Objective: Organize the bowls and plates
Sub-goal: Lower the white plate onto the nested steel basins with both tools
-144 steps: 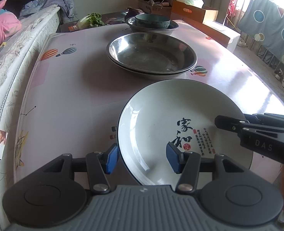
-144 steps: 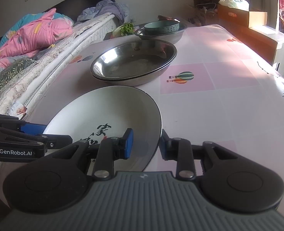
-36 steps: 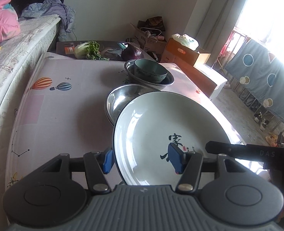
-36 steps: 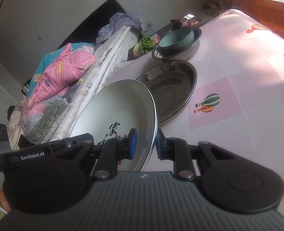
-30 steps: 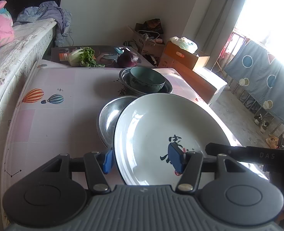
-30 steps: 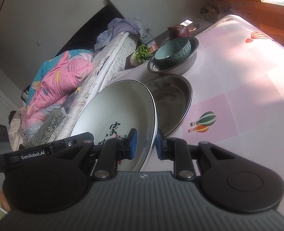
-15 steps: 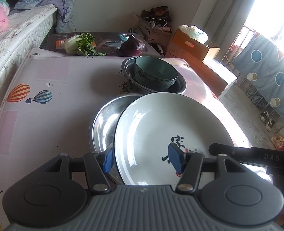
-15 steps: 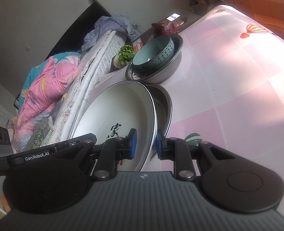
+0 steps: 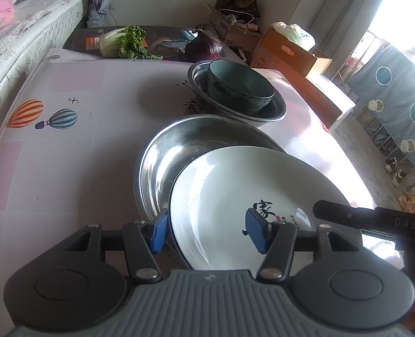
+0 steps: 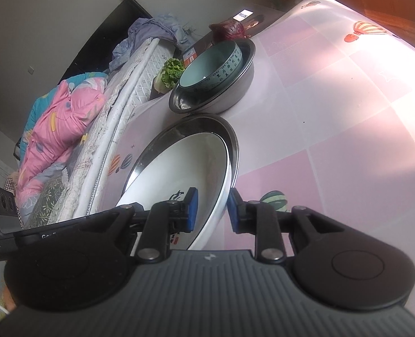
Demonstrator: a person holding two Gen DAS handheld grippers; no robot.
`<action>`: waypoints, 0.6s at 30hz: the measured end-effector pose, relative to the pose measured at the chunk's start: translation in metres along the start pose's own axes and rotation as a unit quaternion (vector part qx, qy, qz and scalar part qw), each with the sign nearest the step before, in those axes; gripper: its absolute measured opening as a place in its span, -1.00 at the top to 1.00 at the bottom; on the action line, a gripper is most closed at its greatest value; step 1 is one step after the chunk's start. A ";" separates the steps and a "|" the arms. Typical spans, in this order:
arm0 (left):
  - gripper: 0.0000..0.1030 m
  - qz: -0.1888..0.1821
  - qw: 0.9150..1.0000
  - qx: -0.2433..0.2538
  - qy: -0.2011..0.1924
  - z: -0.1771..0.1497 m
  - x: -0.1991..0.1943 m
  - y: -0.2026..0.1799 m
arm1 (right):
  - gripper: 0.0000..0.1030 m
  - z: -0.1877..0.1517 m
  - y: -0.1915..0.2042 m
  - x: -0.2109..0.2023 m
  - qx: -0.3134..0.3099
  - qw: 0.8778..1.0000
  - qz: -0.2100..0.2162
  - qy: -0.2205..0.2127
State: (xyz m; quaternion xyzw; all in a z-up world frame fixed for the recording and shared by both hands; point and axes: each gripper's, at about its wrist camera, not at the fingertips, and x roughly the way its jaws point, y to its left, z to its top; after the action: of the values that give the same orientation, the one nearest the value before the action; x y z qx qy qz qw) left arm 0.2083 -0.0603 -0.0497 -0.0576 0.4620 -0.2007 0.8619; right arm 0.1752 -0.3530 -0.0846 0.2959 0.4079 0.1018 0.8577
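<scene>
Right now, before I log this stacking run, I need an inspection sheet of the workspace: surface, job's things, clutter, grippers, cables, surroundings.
Surface: table under a pink-and-white balloon-print cover.
Job's things: white plate tilted, its far edge inside the steel basin; beyond, a teal bowl sits in a steel bowl.
Clutter: leafy greens and a purple cabbage at the far end.
Grippers: left gripper jaws straddle the plate's near edge, grip unclear; right gripper jaws bracket its right rim with a gap showing.
Cables: a white cord on the far boxes.
Surroundings: bed left, cardboard boxes, hanging cloth right.
</scene>
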 end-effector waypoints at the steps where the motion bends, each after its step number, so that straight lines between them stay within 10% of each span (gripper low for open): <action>1: -0.13 0.001 1.000 -0.001 0.000 0.000 0.000 0.001 | 0.55 0.000 0.000 0.000 -0.001 1.000 -0.001 -0.001; 18: -0.19 0.001 1.000 -0.003 -0.020 0.000 -0.018 0.000 | 0.47 0.005 0.003 -0.020 -0.015 0.999 -0.028 -0.036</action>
State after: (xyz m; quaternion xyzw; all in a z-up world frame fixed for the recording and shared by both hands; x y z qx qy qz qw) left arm 0.1993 -0.0534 -0.0359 -0.0637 0.4454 -0.1976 0.8709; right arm 0.1662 -0.3613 -0.0675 0.2751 0.3831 0.0730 0.8788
